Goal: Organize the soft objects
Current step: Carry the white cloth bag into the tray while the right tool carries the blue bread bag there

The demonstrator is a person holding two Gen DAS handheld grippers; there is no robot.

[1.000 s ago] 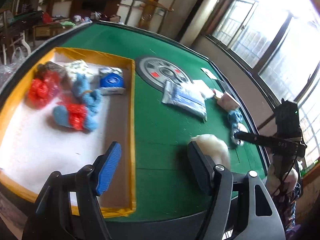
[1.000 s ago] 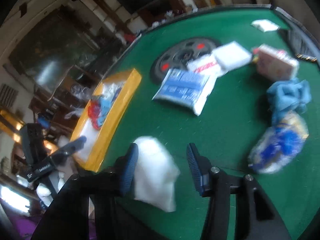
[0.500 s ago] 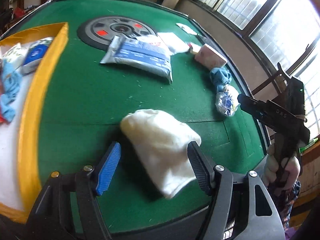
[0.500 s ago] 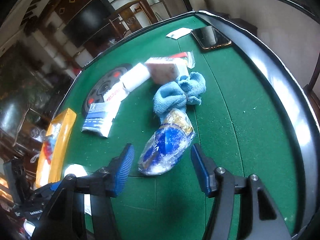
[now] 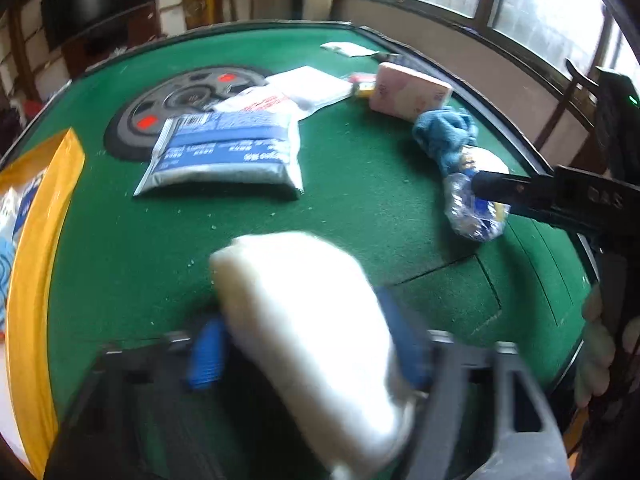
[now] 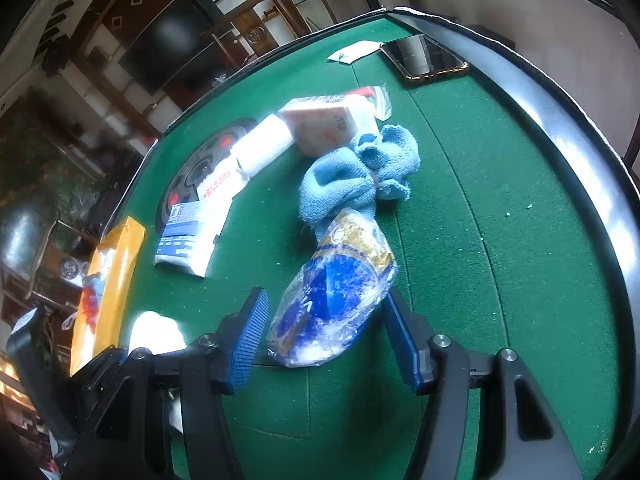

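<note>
The left gripper (image 5: 308,344) jaws are closing, pads touching the white cotton wad (image 5: 308,332). The right gripper (image 6: 326,338) jaws stand released around the blue-and-gold plastic bag (image 6: 334,292) on the green bench (image 6: 500,240).

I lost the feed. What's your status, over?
Left gripper closing on white pad. Right gripper open, straddling plastic bag. Blue cloth touches the bag's far end.

Both tools share one build: the left gripper (image 5: 308,354) and right gripper (image 6: 326,340) have black plastic frames, ribbed blue pads (image 6: 250,334) inside each finger and silver screws (image 6: 440,340) behind the pads. White lettering marks the right one's side.
</note>
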